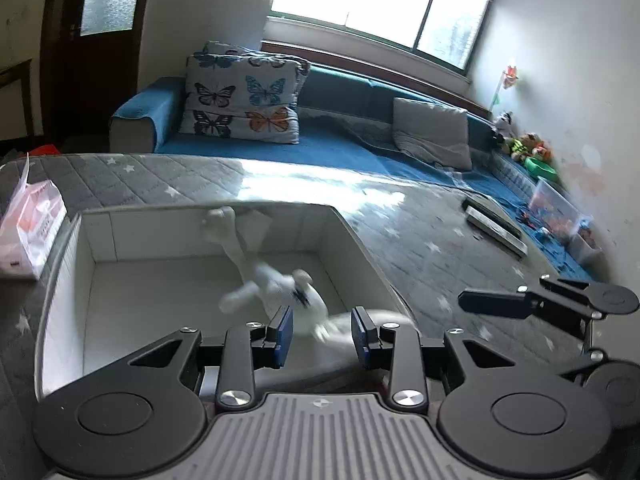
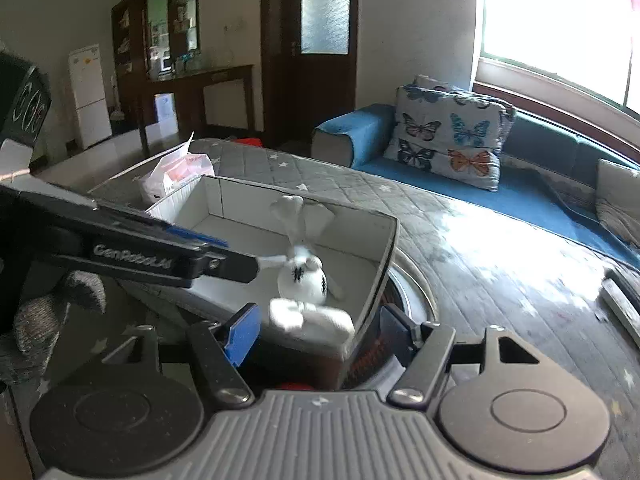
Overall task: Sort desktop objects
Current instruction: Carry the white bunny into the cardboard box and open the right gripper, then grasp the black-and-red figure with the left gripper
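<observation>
A white plush toy [image 1: 280, 280] with dark face marks lies blurred inside the open white box [image 1: 100, 240], one long limb up against the far wall. My left gripper [image 1: 322, 338] is open just above the box's near edge, jaws apart, nothing between them. In the right wrist view the toy [image 2: 302, 276] sits in the box [image 2: 384, 248] near its right wall. My right gripper [image 2: 316, 334] is open and empty at the box's near right corner. The left gripper's finger [image 2: 168, 258] crosses that view from the left; the right gripper's finger [image 1: 500, 304] shows at the right of the left view.
A pink and white tissue pack [image 1: 28, 228] stands left of the box on the grey quilted table [image 1: 420, 248]. A flat dark device [image 1: 494, 226] lies at the table's far right. A round rim [image 2: 416, 288] sits beside the box. A blue sofa [image 1: 328, 136] with cushions runs behind.
</observation>
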`<state>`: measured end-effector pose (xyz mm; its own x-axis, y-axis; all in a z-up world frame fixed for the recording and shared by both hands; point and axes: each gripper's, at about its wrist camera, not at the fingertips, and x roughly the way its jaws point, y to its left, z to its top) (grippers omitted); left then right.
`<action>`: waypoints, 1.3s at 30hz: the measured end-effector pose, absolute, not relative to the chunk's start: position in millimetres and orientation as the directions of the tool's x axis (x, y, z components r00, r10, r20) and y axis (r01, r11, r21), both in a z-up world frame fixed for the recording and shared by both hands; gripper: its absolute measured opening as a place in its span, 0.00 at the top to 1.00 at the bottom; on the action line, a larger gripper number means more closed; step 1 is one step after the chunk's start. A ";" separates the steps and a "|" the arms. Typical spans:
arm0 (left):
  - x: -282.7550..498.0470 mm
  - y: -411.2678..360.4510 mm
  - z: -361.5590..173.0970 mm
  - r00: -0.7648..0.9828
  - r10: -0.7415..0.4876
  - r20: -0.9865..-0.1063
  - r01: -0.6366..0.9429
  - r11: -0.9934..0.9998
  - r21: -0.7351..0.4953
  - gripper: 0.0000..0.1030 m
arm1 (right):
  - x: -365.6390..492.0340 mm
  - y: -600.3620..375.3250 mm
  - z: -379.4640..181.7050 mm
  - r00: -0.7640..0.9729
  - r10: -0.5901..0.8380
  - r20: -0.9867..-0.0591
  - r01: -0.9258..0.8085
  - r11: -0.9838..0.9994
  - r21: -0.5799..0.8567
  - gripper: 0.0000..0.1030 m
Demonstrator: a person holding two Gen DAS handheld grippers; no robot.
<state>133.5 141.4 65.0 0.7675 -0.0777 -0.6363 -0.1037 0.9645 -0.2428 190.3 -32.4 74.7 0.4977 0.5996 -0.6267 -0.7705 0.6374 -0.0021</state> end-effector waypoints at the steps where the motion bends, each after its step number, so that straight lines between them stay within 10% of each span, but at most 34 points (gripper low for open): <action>1: 127.8 137.4 64.8 0.768 -0.083 -0.635 -0.096 0.966 -0.242 0.66 | 186.1 -38.6 74.7 0.505 0.597 -0.623 -0.765 0.644 -0.003 0.29; 39: 79.1 37.4 12.2 0.650 -0.268 -0.711 0.082 0.955 -0.286 0.66 | 106.2 -122.4 6.9 0.510 0.560 -0.653 -0.704 0.708 0.057 0.15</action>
